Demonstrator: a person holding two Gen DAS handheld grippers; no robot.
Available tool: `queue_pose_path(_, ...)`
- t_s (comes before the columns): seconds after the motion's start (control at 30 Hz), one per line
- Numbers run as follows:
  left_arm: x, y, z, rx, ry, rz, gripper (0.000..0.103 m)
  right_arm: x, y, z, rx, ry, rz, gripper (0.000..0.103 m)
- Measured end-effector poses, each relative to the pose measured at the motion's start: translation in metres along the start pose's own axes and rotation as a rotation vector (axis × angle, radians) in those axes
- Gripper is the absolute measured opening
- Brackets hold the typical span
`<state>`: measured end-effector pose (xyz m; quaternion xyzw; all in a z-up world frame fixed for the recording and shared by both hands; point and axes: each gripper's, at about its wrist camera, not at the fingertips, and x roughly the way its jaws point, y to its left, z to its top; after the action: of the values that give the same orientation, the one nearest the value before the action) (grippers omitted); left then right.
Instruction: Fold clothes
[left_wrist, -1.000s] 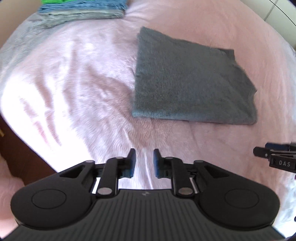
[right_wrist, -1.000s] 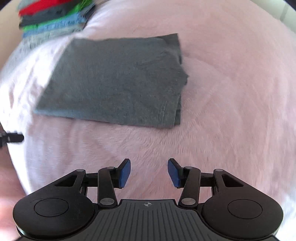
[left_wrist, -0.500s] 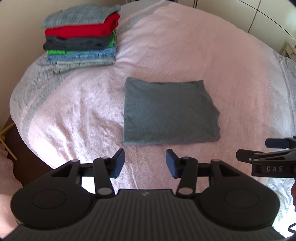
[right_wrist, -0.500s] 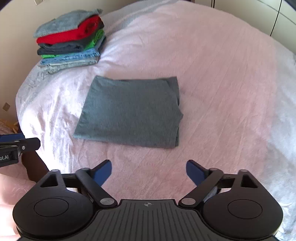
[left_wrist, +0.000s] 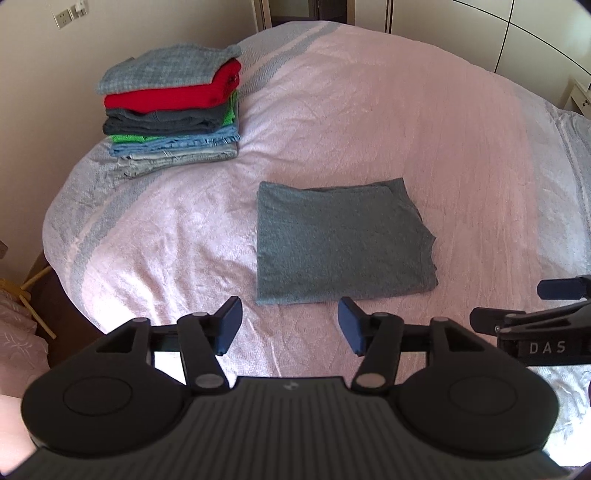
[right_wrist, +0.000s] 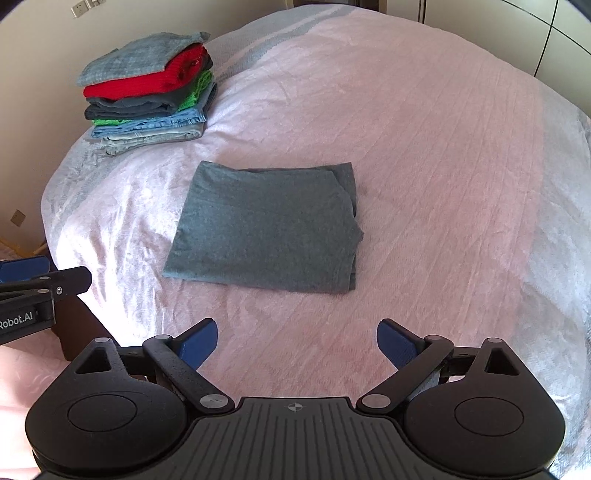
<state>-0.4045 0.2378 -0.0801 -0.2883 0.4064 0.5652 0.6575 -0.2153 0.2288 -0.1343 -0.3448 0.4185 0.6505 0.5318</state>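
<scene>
Both claws lifted clear since a sec ago — cam view now takes in the whole bed (left_wrist: 369, 110). Left claw (left_wrist: 290, 326) jaws opening, nothing btwn; right claw (right_wrist: 295, 345) wide open, empty. Grey garment (right_wrist: 266, 229) lies folded mid-bed, released. Stack (left_wrist: 173, 110) at far-left corner — prob. next stop.

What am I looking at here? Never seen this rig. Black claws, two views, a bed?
No robot: a person holds a two-finger tool in each hand, with a fisheye camera on each looking along its fingers. One view shows the left hand-held gripper, its jaws opening with nothing between them; the other shows the right hand-held gripper, open and empty. Both look down at a pink bedspread. On it lies a folded grey garment, with a stack of folded clothes behind it. Nothing is held.
</scene>
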Motion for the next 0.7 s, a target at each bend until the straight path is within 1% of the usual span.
queue_pose_path(0.13, -0.006, -0.002, -0.001, 0.007, -0.014, 0.006, 0.056, -0.010, 0.002, -0.001, -0.007, -0.021, -0.003, 0.096)
queue_pose_path(0.23, -0.007, -0.002, -0.004, 0.010, -0.011, 0.011, 0.056, -0.014, 0.003, -0.003, -0.007, -0.030, -0.002, 0.096)
queue_pose_path(0.5, -0.005, 0.004, -0.013, -0.003, 0.019, 0.015, 0.057, -0.012, 0.006, -0.006, -0.011, 0.005, -0.008, 0.096)
queue_pose_path(0.6, -0.001, 0.006, -0.014, -0.007, 0.034, 0.011, 0.059, -0.009, 0.008, -0.005, -0.019, 0.014, -0.010, 0.096)
queue_pose_path(0.7, 0.005, 0.009, -0.015, -0.012, 0.050, 0.006, 0.059, -0.004, 0.011, -0.002, -0.028, 0.028, -0.011, 0.096)
